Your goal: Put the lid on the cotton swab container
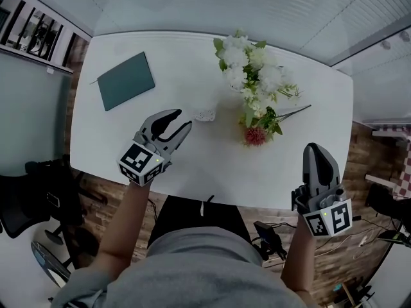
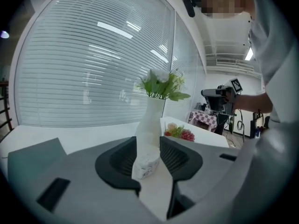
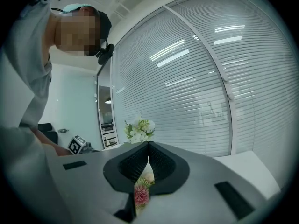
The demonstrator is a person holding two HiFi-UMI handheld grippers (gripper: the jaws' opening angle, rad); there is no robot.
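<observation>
A small white round container (image 1: 204, 115) stands on the white table (image 1: 192, 165), left of the flowers. My left gripper (image 1: 184, 120) is just before it, jaws open and angled toward it. In the left gripper view the container (image 2: 146, 164) shows in the gap between the fingers (image 2: 117, 162), and the pads do not press on it. I cannot tell whether a lid is on it. My right gripper (image 1: 313, 149) hovers at the table's front right edge. Its jaws are shut with nothing in them, and they meet in the right gripper view (image 3: 148, 147).
A white vase of white flowers (image 1: 253, 76) stands at the table's middle back, with a red flower (image 1: 255, 135) lying in front of it. A dark green notebook (image 1: 126, 79) lies at the back left. A black chair (image 1: 26, 204) is off the table's left side.
</observation>
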